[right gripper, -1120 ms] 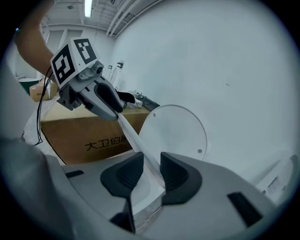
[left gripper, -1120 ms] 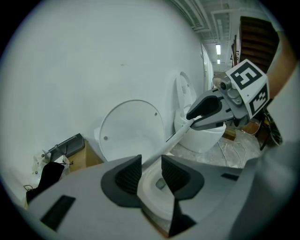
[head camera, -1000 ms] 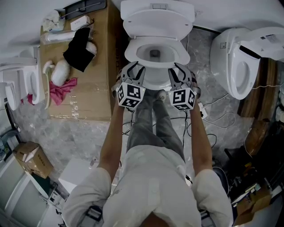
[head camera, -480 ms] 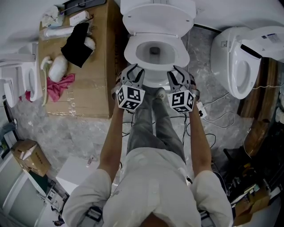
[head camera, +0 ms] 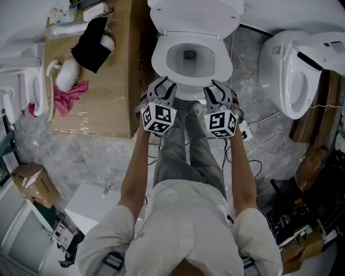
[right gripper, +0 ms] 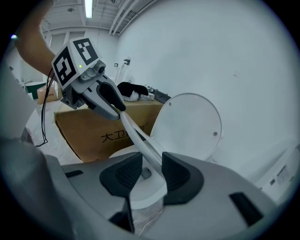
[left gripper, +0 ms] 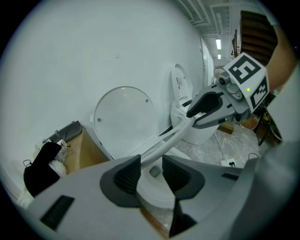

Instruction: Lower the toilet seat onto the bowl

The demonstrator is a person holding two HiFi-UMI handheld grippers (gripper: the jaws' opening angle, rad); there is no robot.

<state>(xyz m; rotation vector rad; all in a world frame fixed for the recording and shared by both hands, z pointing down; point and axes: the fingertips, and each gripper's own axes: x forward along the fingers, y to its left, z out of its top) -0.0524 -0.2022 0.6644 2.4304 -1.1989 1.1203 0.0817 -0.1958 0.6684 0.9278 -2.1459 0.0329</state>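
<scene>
The white toilet seat (head camera: 160, 58) hangs tilted a little above the bowl, with the lid (head camera: 194, 16) upright behind it. My left gripper (head camera: 161, 89) is shut on the seat's front left rim and my right gripper (head camera: 218, 91) on its front right rim. In the left gripper view the seat rim (left gripper: 164, 143) runs from between my jaws (left gripper: 151, 171) up to the other gripper (left gripper: 211, 108). The right gripper view mirrors this: rim (right gripper: 140, 140), own jaws (right gripper: 151, 171), left gripper (right gripper: 105, 101). Both pairs of jaws have just been opening a little, with the rim still between them.
A cardboard box (head camera: 91, 86) stands close on the toilet's left, carrying a black cloth (head camera: 91, 46) and a pink cloth (head camera: 67, 97). A second toilet (head camera: 294, 75) stands at the right. Cables (head camera: 264, 140) lie on the marbled floor. The person's legs (head camera: 186, 145) stand right before the bowl.
Both grippers have come down and slightly back with the seat, which now lies lower over the bowl. The head camera has shifted a little, so the toilet sits higher in view.
</scene>
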